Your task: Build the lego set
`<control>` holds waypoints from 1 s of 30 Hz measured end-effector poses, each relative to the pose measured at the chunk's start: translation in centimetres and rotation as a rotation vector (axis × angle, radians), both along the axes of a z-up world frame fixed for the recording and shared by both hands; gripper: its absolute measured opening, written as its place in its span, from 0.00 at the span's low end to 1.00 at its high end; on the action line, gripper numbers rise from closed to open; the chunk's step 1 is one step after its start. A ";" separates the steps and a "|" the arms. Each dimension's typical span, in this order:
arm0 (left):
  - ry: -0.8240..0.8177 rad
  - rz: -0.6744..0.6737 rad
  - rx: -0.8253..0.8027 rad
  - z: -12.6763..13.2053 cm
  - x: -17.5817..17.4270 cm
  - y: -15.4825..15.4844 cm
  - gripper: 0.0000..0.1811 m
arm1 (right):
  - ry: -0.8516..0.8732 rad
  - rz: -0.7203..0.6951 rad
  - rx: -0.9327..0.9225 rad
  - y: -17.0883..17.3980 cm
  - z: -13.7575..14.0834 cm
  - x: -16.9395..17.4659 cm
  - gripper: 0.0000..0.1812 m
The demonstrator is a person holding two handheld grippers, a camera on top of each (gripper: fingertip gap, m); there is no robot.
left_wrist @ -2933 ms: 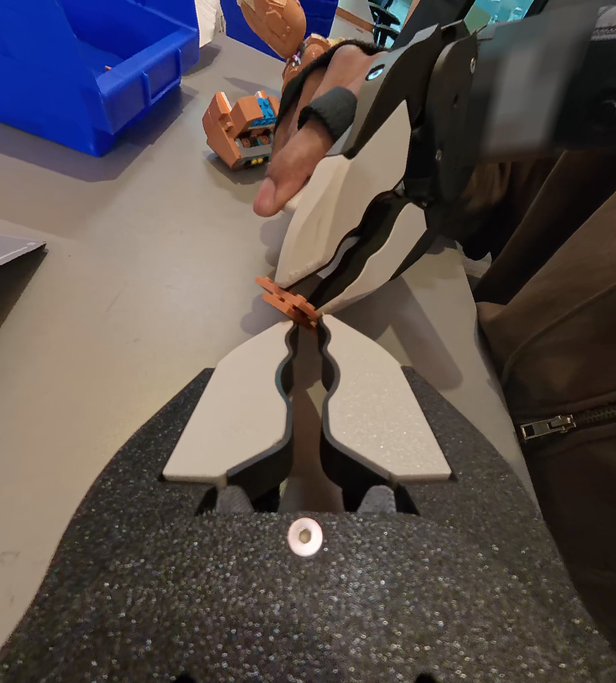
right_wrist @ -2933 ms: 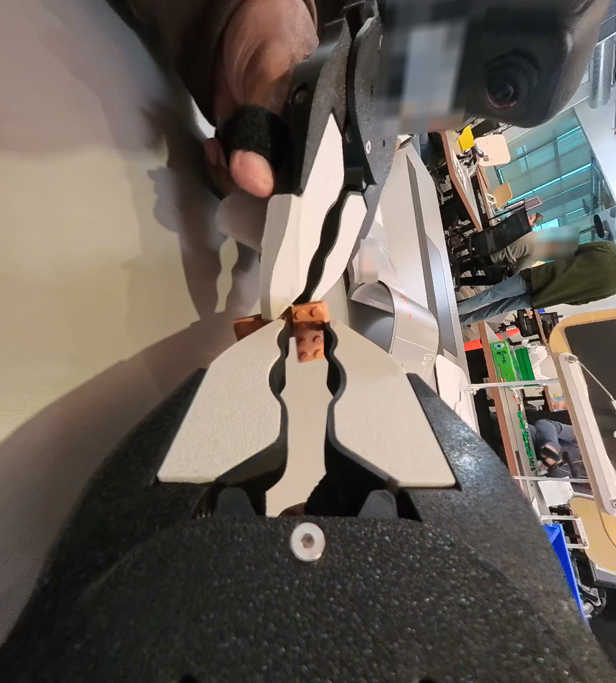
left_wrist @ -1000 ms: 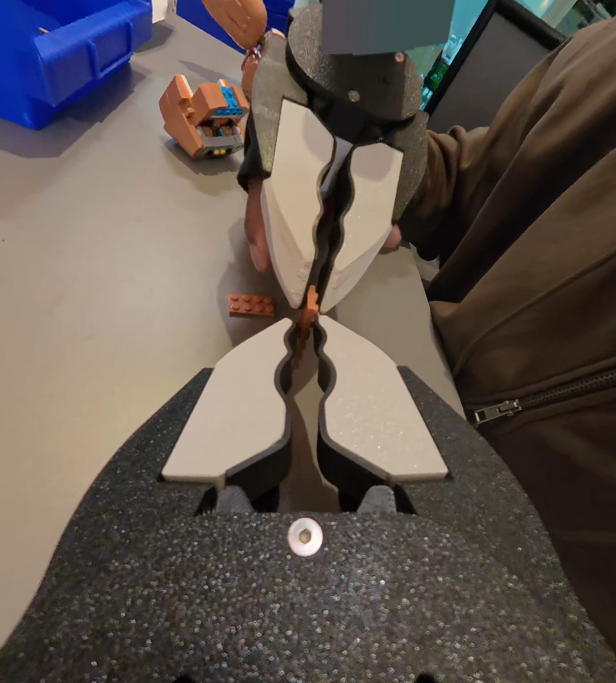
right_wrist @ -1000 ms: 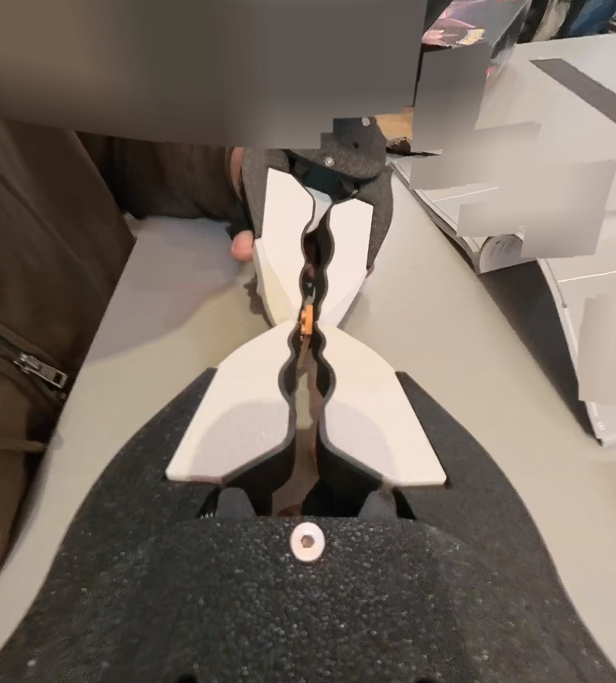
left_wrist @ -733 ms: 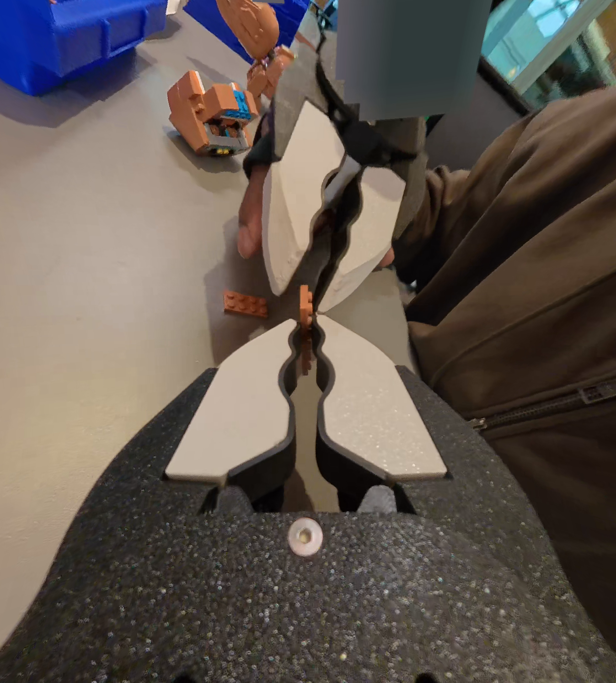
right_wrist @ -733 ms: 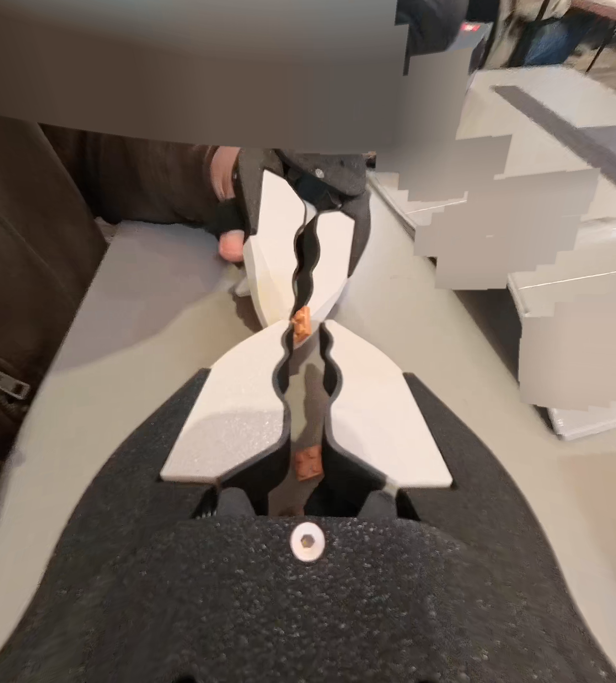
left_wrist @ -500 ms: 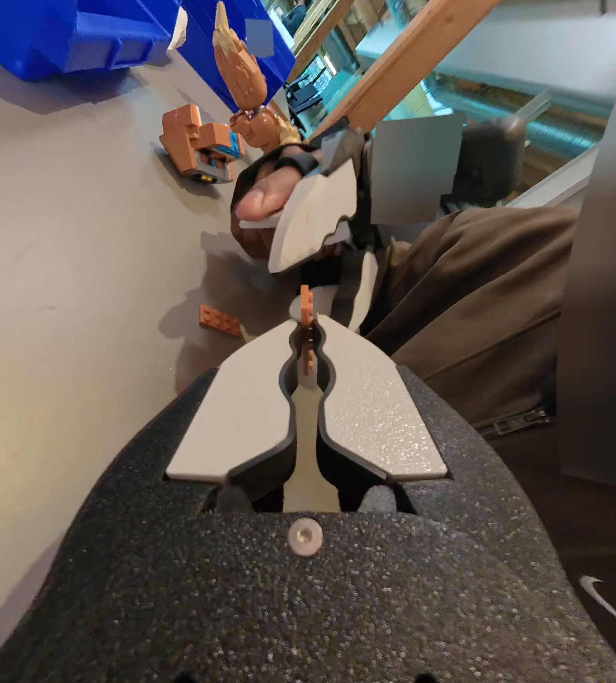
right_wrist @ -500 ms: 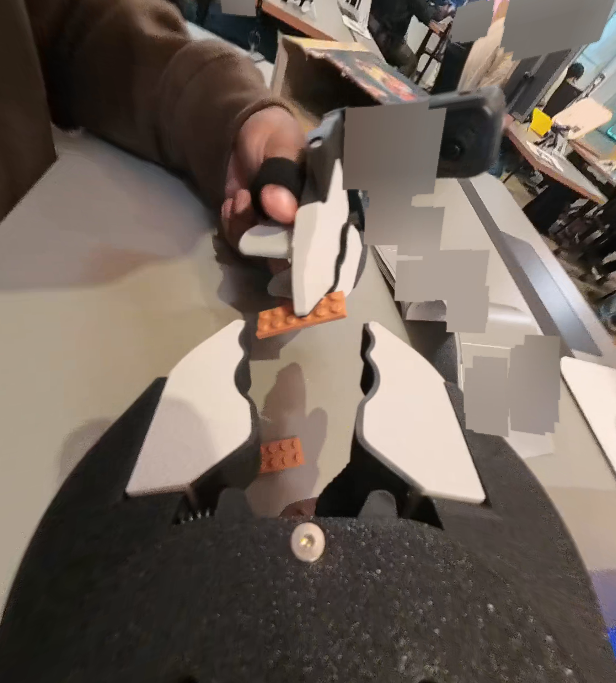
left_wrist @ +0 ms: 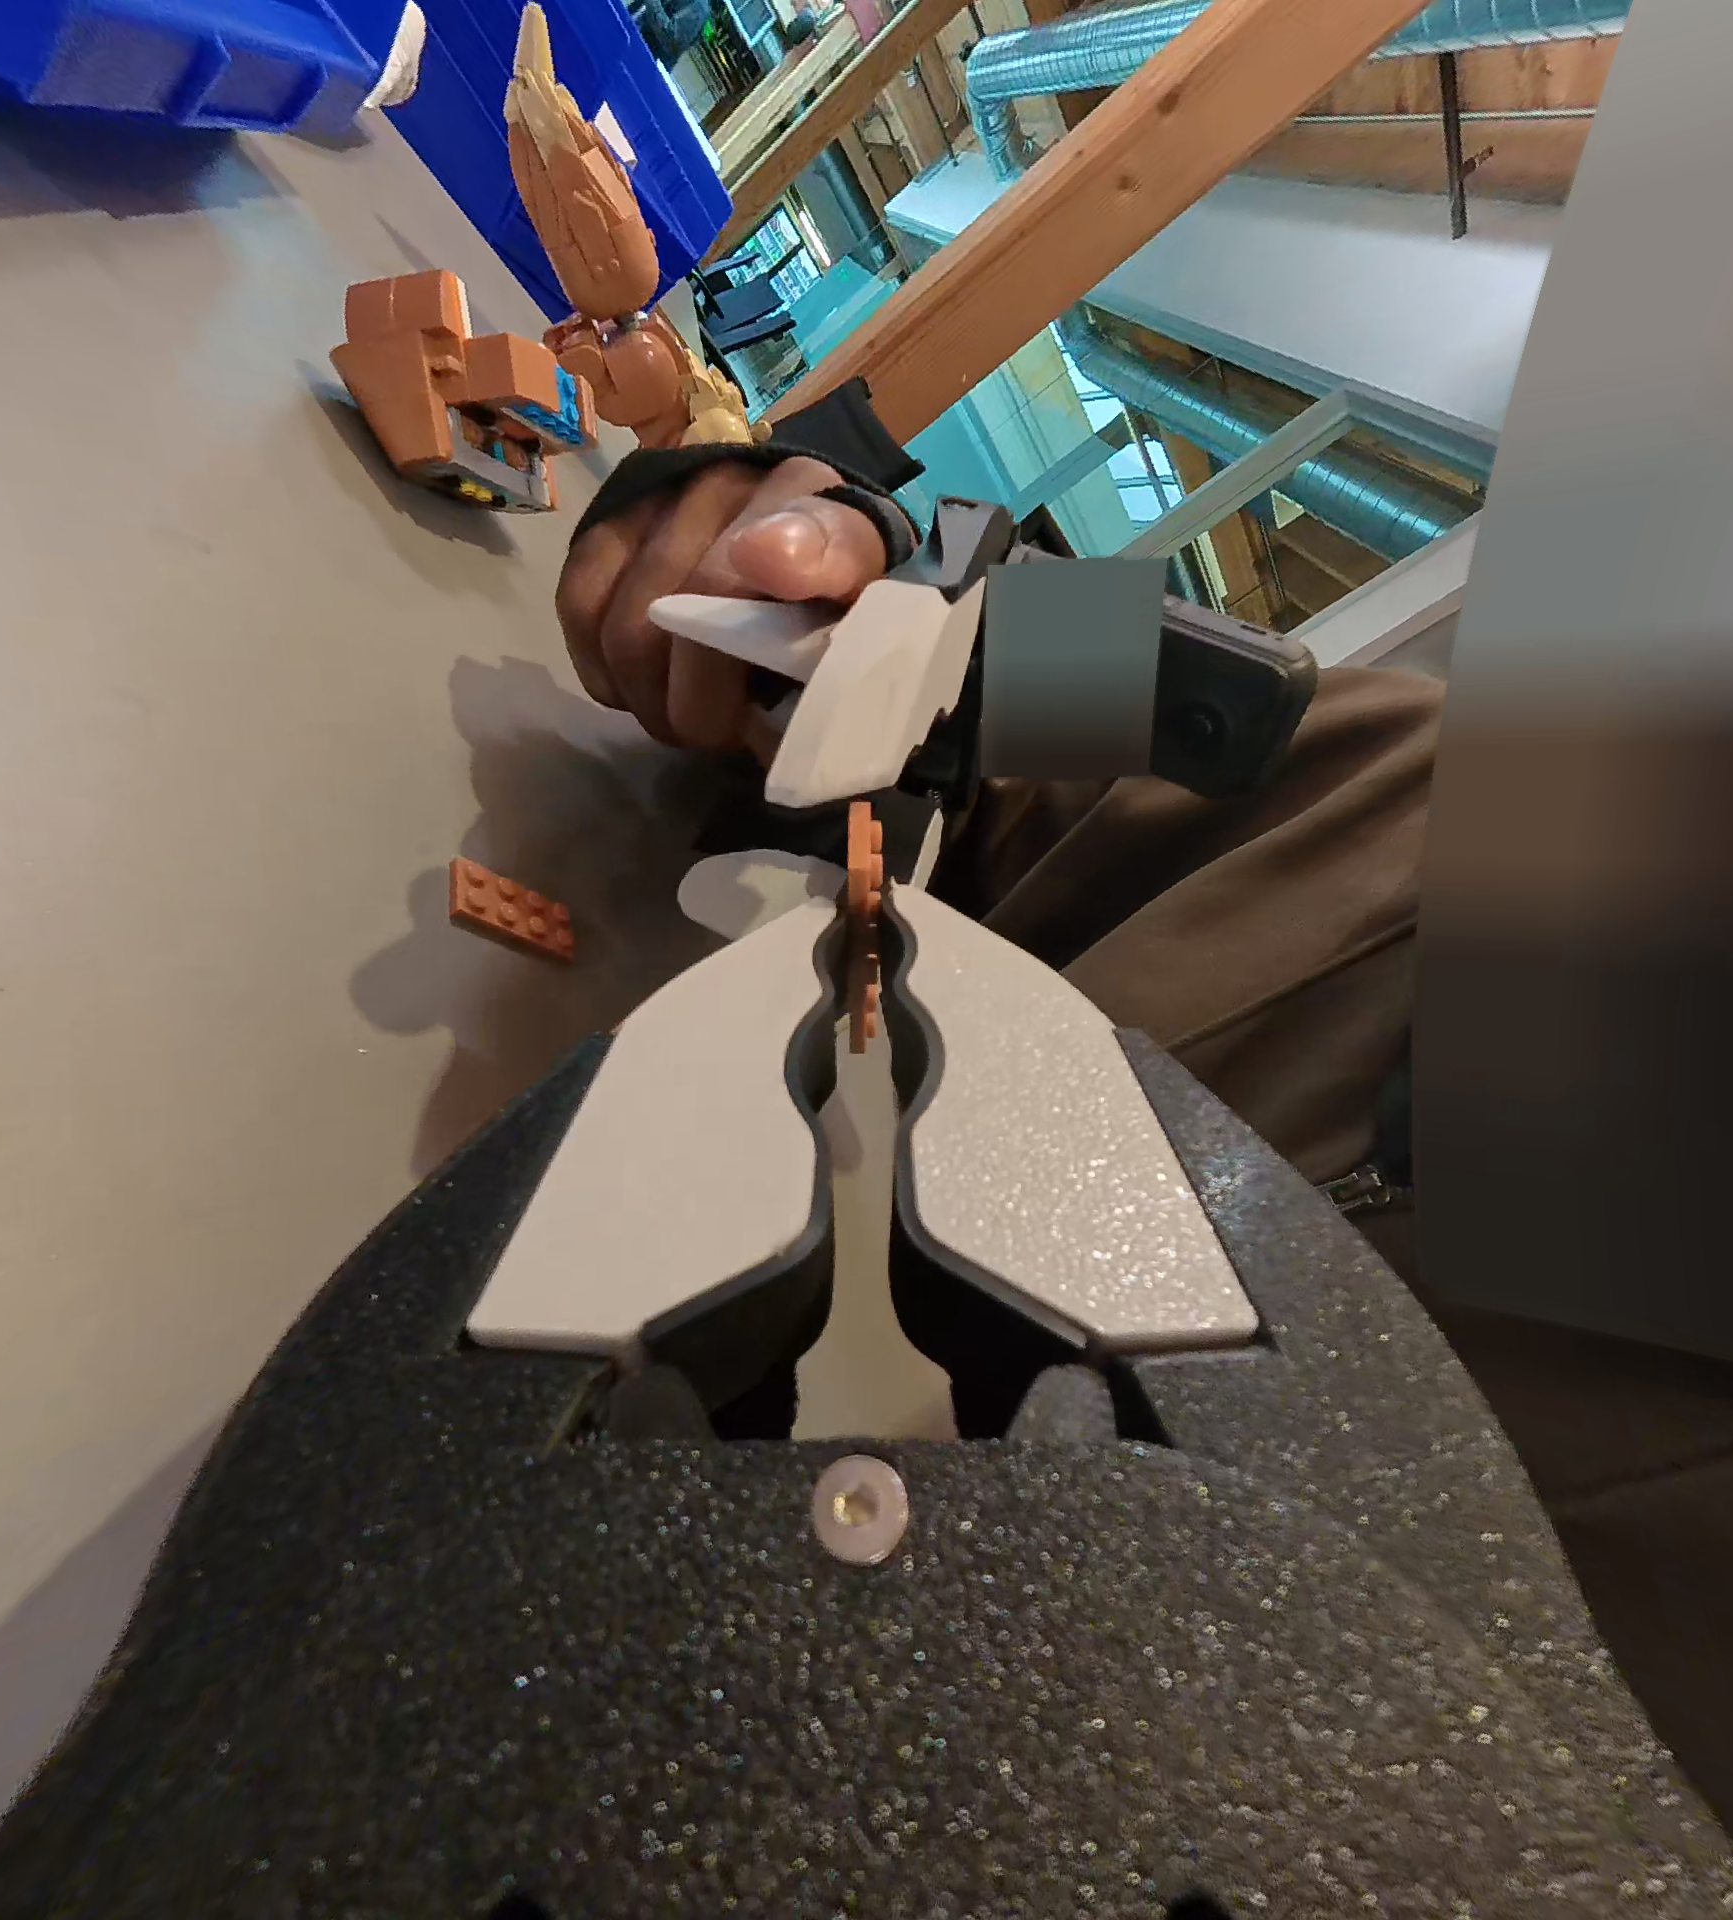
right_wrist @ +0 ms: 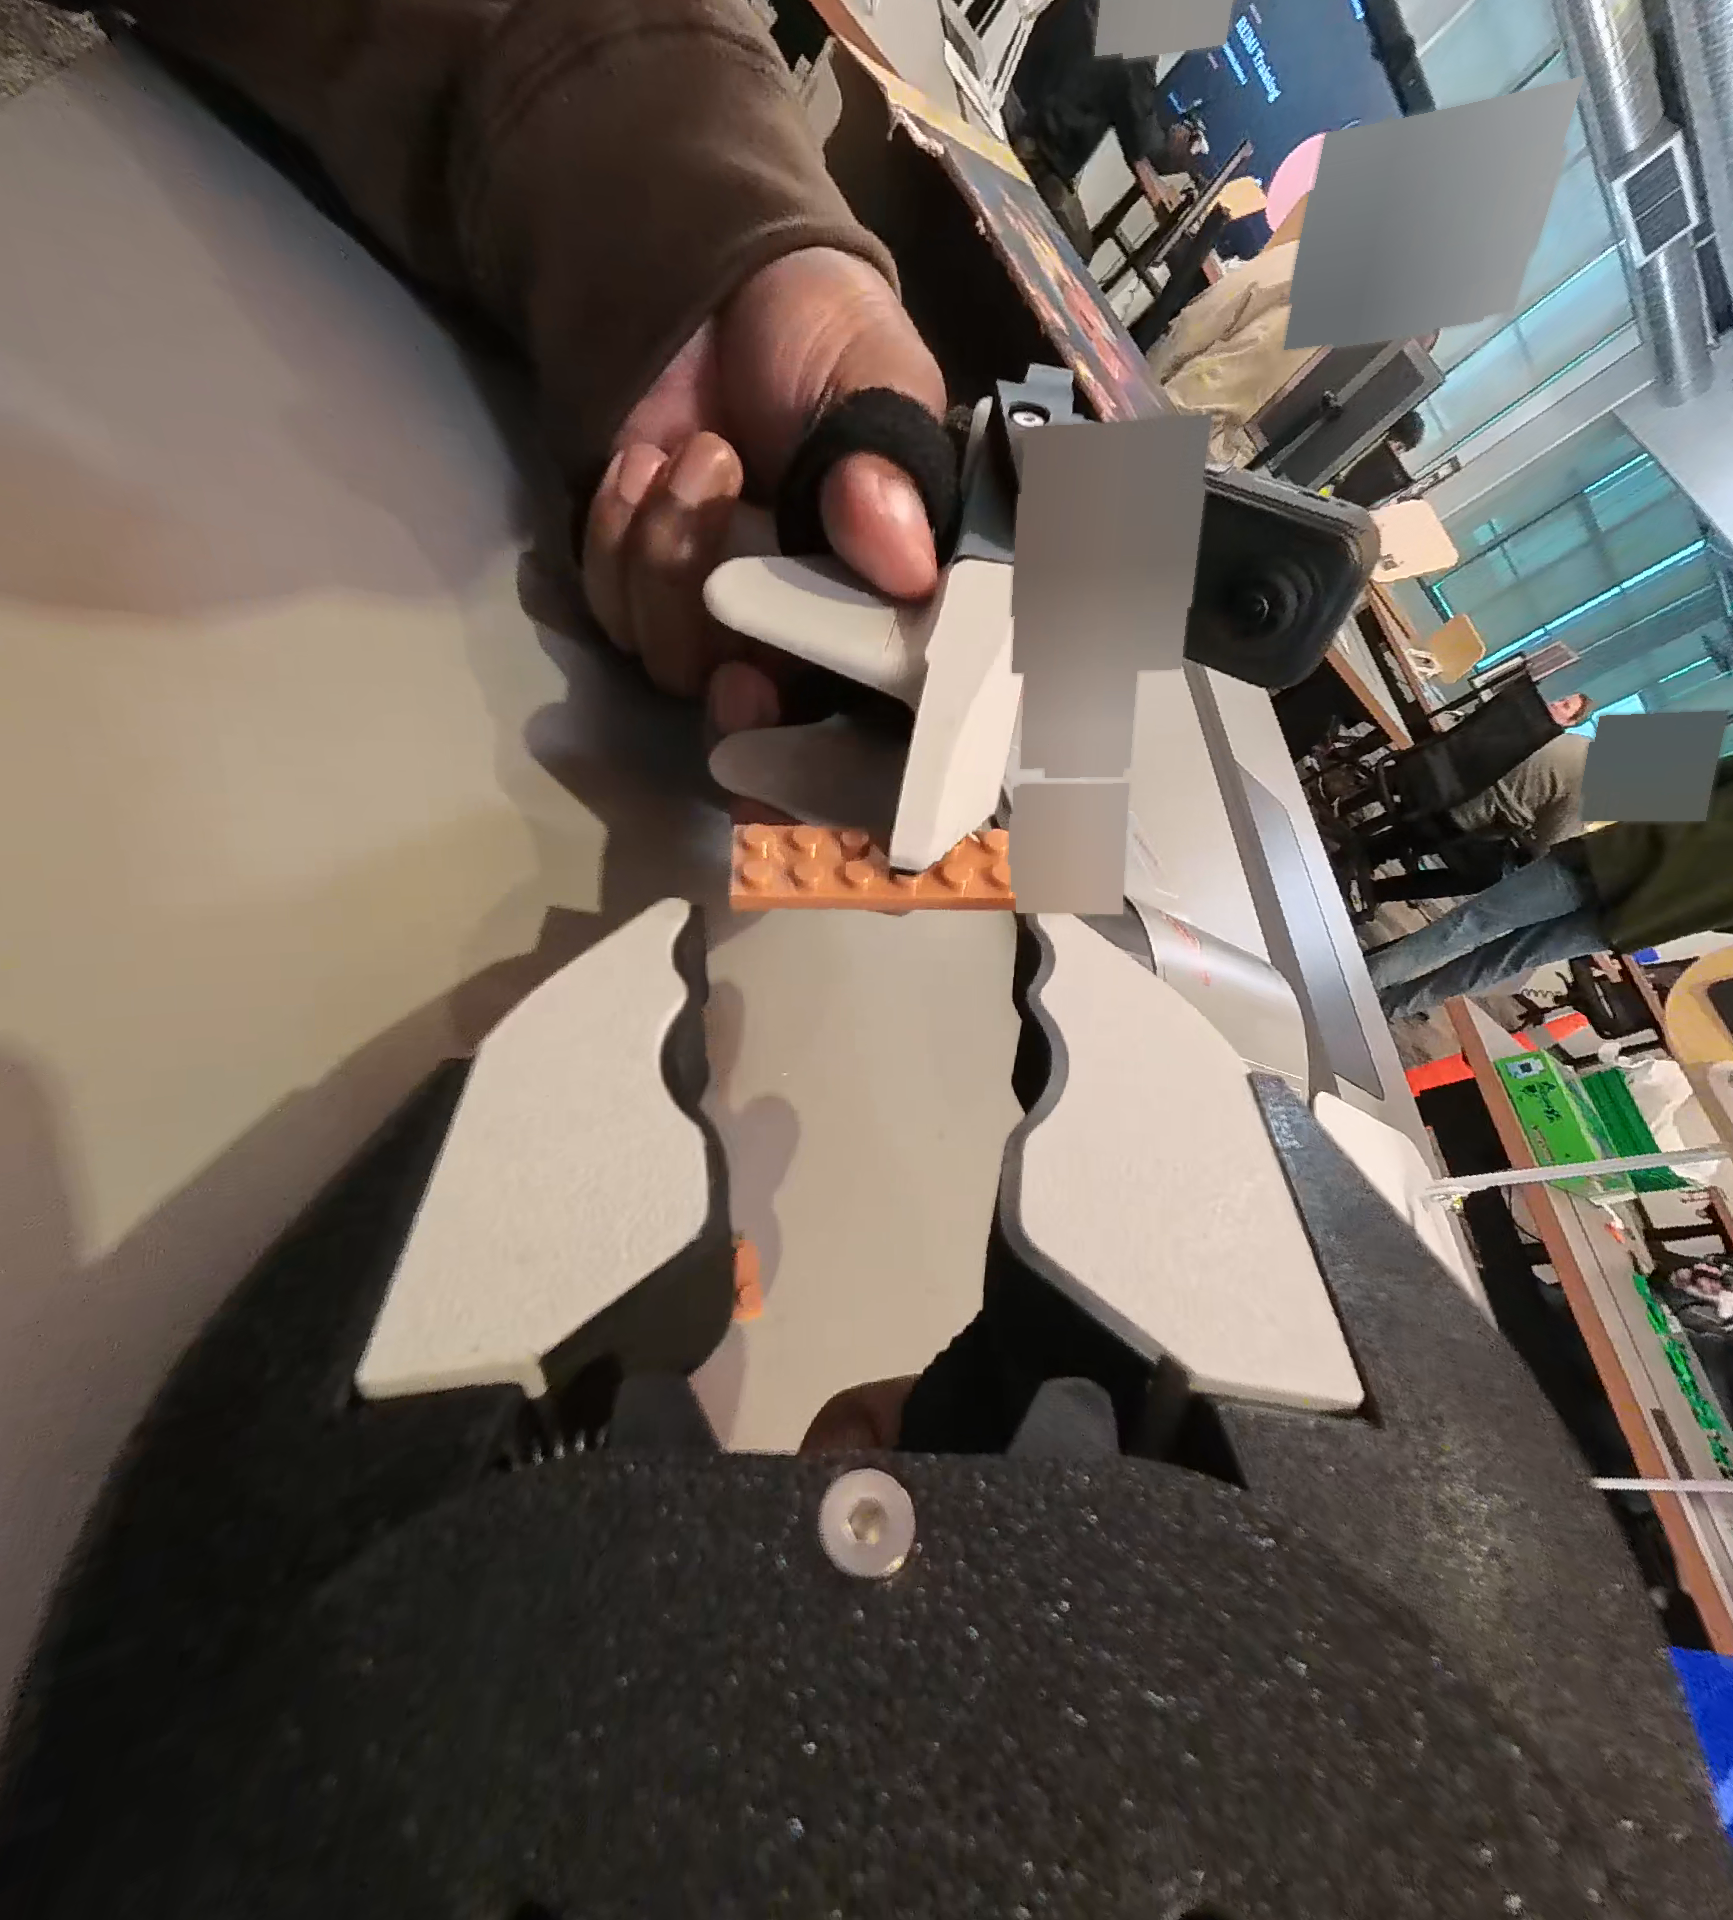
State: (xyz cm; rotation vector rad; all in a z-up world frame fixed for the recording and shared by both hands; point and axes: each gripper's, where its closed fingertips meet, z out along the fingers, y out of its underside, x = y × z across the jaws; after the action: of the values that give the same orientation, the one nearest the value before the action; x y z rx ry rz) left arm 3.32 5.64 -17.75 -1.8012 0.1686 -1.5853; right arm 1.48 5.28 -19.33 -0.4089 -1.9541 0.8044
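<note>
My left gripper (left_wrist: pixel 860 906) is shut on an orange-brown lego plate (left_wrist: pixel 863 914), held edge-on above the grey table (left_wrist: pixel 166 727). In the right wrist view the same plate (right_wrist: pixel 820 878) lies flat across the view, pinched by the left gripper (right_wrist: pixel 912 847). My right gripper (right_wrist: pixel 854 925) is open and empty, its jaws wide apart just short of the plate. It also shows in the left wrist view (left_wrist: pixel 758 836), open beyond the plate. A second orange-brown plate (left_wrist: pixel 511 910) lies on the table to the left; its edge shows between my right fingers (right_wrist: pixel 750 1283).
A partly built brown lego block (left_wrist: pixel 457 405) and a brown tree-like lego figure (left_wrist: pixel 587 208) stand at the back. Blue bins (left_wrist: pixel 114 52) are behind them. The person's brown sleeve (right_wrist: pixel 581 156) reaches in from the top, and their jacket (left_wrist: pixel 1205 914) is on the right. The tips of both grippers are at nearly the same place.
My right gripper has opened and let go of the plate, which stays in my left gripper. Both grippers have tilted and drawn slightly apart. A second plate now lies on the table.
</note>
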 end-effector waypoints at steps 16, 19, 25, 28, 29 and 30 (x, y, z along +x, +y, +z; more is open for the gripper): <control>-0.006 0.029 -0.025 -0.2 -0.2 0.4 0.04 | -0.011 -0.021 -0.109 0.0 0.7 -0.2 0.29; 0.003 0.044 -0.027 -0.3 -0.3 0.6 0.09 | -0.007 -0.057 -0.175 0.5 1.4 -0.6 0.28; -0.032 0.073 -0.021 0.2 -0.7 0.9 0.07 | -0.009 -0.070 -0.189 0.2 1.3 -0.7 0.28; -0.051 0.078 -0.019 0.4 -0.8 1.0 0.06 | -0.003 -0.073 -0.176 -0.1 1.1 -0.8 0.29; -0.053 0.080 -0.015 0.4 -0.8 1.0 0.06 | -0.002 -0.079 -0.176 -0.1 1.1 -0.9 0.29; -0.055 0.082 -0.011 0.5 -0.9 1.0 0.05 | -0.002 -0.083 -0.182 0.0 1.2 -0.9 0.29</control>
State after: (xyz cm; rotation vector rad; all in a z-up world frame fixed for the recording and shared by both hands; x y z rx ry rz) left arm 2.47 6.66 -17.25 -1.7489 0.0604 -1.5786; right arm 0.56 5.25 -18.12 -0.5955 -1.8592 0.9316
